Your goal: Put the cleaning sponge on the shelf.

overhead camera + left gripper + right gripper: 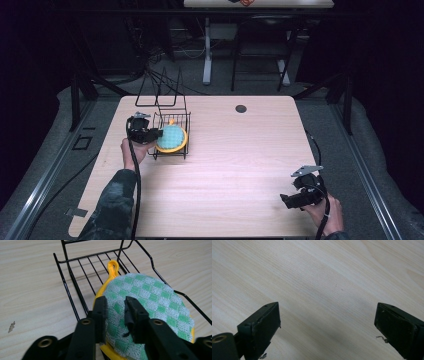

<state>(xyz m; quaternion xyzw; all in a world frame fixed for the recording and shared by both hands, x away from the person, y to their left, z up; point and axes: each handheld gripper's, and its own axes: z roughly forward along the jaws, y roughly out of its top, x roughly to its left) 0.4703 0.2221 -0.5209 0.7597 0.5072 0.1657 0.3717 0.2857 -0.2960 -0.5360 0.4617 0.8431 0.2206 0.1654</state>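
At the left side of a pale wooden desk (230,165), the left claw (115,315) grips the near edge of a round pot holder (150,297), green-and-white checked with a yellow rim and hanging loop, its jaws narrowed onto the fabric. The pot holder lies tilted inside a black wire rack (72,287), which stands near the desk's far left corner in the high view. Well apart, at the desk's near right corner, the right claw (327,325) hovers over bare wood, its jaws spread wide and holding nothing.
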